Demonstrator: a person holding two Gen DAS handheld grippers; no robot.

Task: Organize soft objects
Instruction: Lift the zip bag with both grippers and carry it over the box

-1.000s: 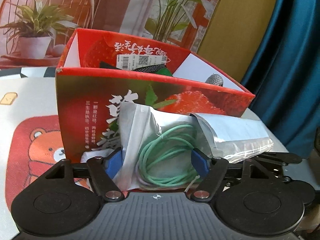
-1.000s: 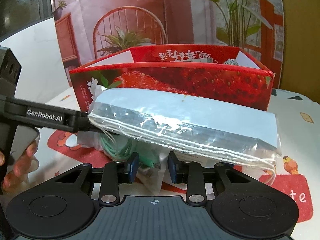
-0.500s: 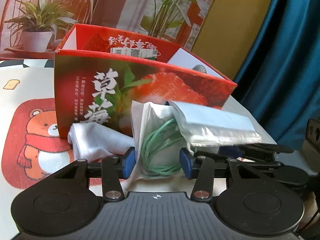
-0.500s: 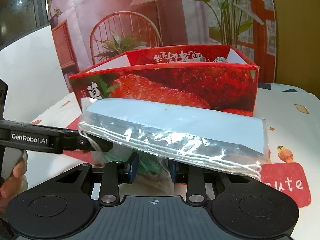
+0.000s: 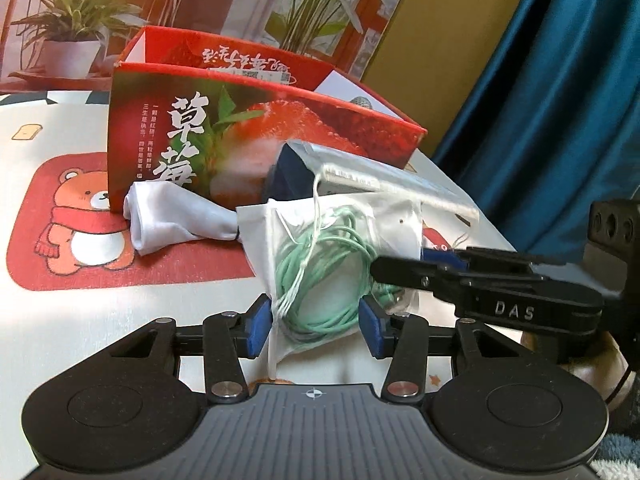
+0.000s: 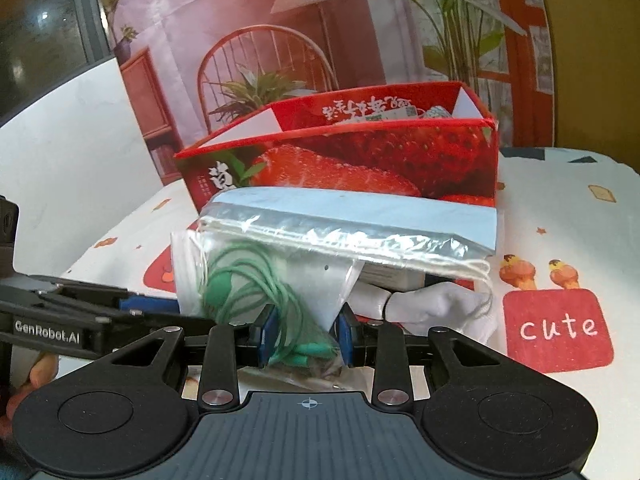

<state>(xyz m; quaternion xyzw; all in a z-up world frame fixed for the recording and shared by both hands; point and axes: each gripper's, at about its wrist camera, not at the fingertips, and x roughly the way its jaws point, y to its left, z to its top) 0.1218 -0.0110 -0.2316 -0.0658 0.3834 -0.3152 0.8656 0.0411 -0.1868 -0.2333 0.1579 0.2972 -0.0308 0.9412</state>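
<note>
A clear plastic bag with a coiled green cable (image 5: pixel 328 264) hangs between both grippers, in front of the red strawberry box (image 5: pixel 240 120). My left gripper (image 5: pixel 312 326) is shut on its lower end, both blue pads against the plastic. My right gripper (image 6: pixel 306 334) is shut on the same cable bag (image 6: pixel 256 292) and reaches in from the right in the left wrist view (image 5: pixel 404 264). A silver pouch with a blue panel and white strings (image 6: pixel 352 220) lies across the top of the bag. A crumpled white cloth (image 5: pixel 176 216) rests on the table against the box.
The strawberry box (image 6: pixel 360 160) stands open-topped with several items inside. The tablecloth shows a red bear patch (image 5: pixel 80 220) on the left and a red "cute" patch (image 6: pixel 556 328) on the right. A blue curtain (image 5: pixel 552 100) hangs past the table's right edge.
Both grippers drew back from the box with the bag. The left jaws narrowed onto the bag. The white cloth by the box came into view.
</note>
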